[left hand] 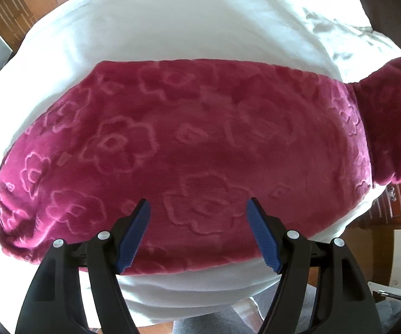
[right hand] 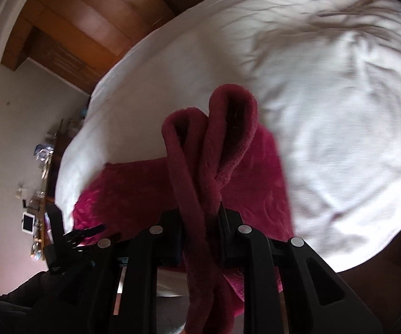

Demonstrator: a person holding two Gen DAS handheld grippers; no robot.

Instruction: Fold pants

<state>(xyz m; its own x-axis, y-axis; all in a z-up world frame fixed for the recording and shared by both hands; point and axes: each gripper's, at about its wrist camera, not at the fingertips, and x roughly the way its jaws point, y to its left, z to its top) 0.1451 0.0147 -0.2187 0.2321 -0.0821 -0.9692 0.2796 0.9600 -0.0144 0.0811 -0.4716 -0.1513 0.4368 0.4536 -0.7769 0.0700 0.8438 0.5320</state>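
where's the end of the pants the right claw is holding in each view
Left wrist view: the gathered end of the pants rises at the far right edge, off the white bedding.
Right wrist view: the same end stands centre frame as two plush loops, pinched in the right claw.
Shared landmark: the white bedding.

Plush embossed fleece pants (left hand: 189,144) lie on a smooth matt white cotton sheet (left hand: 172,22).

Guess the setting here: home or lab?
Most likely a home bedroom: the magenta fleece pants lie on a white-sheeted bed, with a wooden wardrobe behind it and a cluttered shelf against the wall.
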